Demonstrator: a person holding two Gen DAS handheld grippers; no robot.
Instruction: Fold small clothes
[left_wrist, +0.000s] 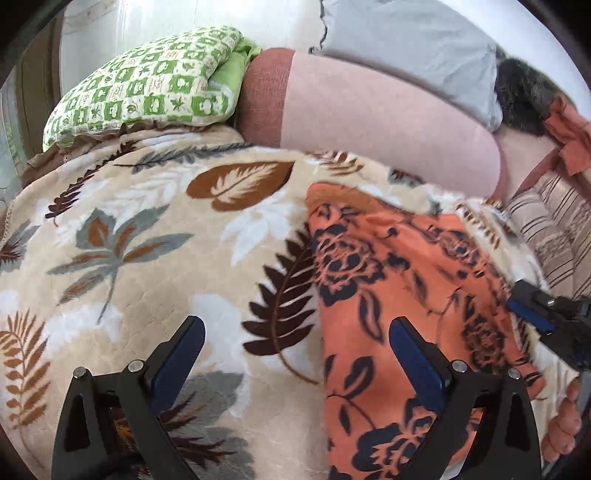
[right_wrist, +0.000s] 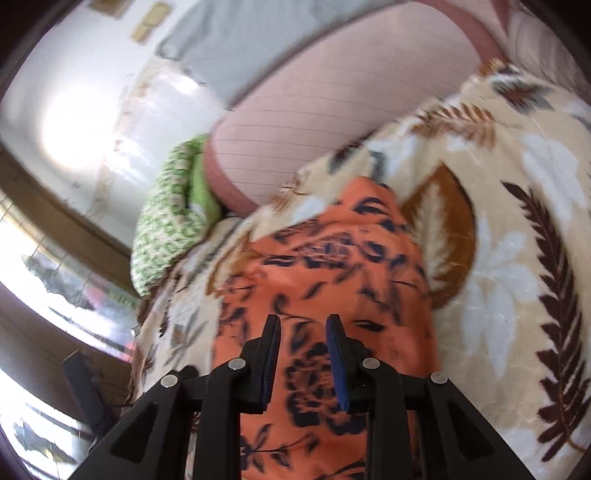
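Taking the orange floral garment (left_wrist: 406, 288) as our landmark, we begin at its left. There the green checked pillow (left_wrist: 144, 85) sits far up and to the left of it, at the head of the bed, beside a pink bolster (left_wrist: 369, 122) with a reddish end. The leaf-patterned blanket (left_wrist: 147, 221) spreads under and all around the garment.

Our left tongs (left_wrist: 295, 354) hang above the garment's left edge, spread wide and empty: the left finger sits over the blanket, the right finger over the orange cloth, and nothing lies between the blue pads (left_wrist: 413, 354).

The garment itself lies flat on the blanket as a long strip, running away from us toward the bolster.

Over the near part of the garment we see our right tongs (right_wrist: 303, 350), their fingers narrowly parted with a clear gap between them. No cloth sits in that gap; the orange fabric shows beyond it. Whether the tips touch the fabric we cannot tell.

At the garment's right edge, the left view shows those same tongs as a dark shape with a blue pad, and bare toes (left_wrist: 565, 424) just below.
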